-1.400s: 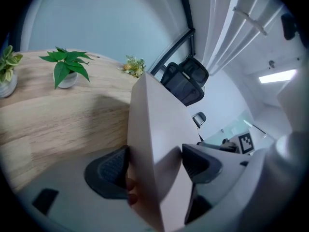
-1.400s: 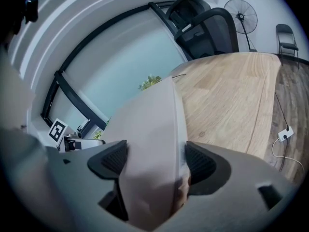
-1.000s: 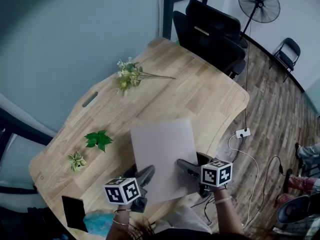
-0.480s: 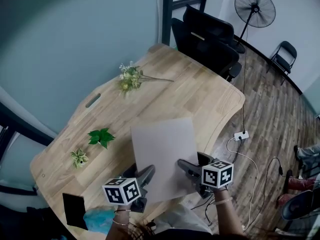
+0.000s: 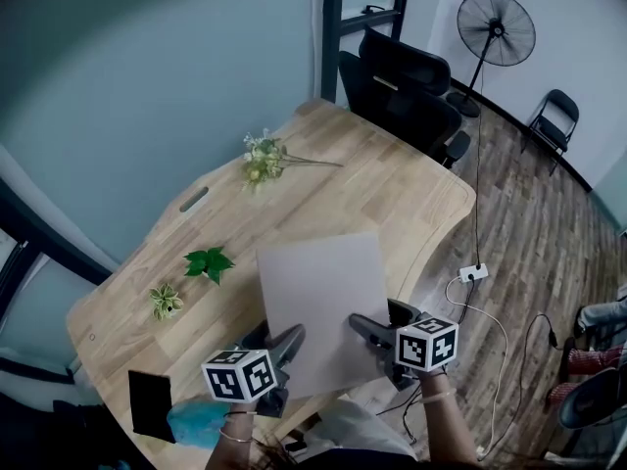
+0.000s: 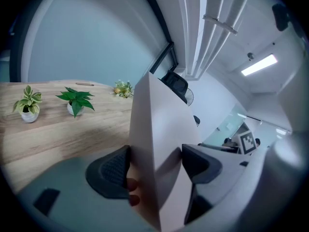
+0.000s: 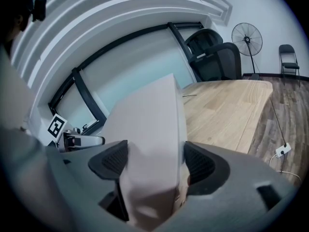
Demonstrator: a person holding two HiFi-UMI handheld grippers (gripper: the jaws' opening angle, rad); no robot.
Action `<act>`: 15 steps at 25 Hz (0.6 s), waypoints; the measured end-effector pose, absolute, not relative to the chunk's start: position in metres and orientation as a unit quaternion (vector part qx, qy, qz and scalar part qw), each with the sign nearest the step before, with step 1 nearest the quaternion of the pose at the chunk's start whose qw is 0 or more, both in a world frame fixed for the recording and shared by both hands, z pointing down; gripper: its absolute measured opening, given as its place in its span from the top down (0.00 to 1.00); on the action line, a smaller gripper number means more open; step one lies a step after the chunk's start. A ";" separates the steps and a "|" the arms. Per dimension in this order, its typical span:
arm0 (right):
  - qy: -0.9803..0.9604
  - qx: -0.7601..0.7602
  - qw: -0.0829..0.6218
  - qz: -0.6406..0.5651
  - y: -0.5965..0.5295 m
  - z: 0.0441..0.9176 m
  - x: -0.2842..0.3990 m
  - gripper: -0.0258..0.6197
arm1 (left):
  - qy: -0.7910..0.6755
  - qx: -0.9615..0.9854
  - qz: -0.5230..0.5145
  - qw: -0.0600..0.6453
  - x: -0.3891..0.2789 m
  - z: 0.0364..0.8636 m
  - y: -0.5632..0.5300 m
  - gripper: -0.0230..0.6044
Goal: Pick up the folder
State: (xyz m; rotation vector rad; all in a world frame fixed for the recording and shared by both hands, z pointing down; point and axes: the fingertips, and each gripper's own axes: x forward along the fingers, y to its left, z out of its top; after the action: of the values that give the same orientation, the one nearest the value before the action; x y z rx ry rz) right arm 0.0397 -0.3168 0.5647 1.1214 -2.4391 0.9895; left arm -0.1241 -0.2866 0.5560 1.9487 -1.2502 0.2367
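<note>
A pale grey folder (image 5: pixel 323 302) is held up above the near edge of the wooden table (image 5: pixel 392 189), flat side towards me. My left gripper (image 5: pixel 286 343) is shut on its lower left edge, and my right gripper (image 5: pixel 364 328) is shut on its lower right edge. In the left gripper view the folder (image 6: pixel 157 144) stands edge-on between the black pads (image 6: pixel 110 172). The right gripper view shows the folder (image 7: pixel 147 149) pinched between both pads (image 7: pixel 199 164), filling the gap.
A flower sprig (image 5: pixel 263 158) lies at the table's far side. Two small potted plants (image 5: pixel 209 261) (image 5: pixel 165 300) stand at the left. A dark tablet (image 5: pixel 150 403) and a teal cloth (image 5: pixel 196 423) sit near the front left. Black office chairs (image 5: pixel 402 91) and a standing fan (image 5: pixel 496 29) are beyond the table.
The folder stays gripped in both grippers in about the same place in the view. The table and room have shifted slightly down and right in the head view.
</note>
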 end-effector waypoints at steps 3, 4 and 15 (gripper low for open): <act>-0.848 0.389 0.136 0.332 -0.310 0.556 0.038 0.38 | -0.495 0.772 0.089 0.389 -0.126 0.548 -0.279 0.44; -0.850 0.389 0.134 0.329 -0.307 0.553 0.037 0.38 | -0.496 0.773 0.087 0.386 -0.127 0.545 -0.277 0.44; -0.861 0.396 0.125 0.295 -0.273 0.524 0.035 0.39 | -0.499 0.784 0.072 0.363 -0.128 0.519 -0.243 0.44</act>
State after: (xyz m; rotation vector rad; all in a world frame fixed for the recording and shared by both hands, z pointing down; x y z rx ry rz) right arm 0.0354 -0.2733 0.5238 1.1526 -2.5083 0.8587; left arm -0.1283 -0.2430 0.5186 2.0184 -1.2840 0.1864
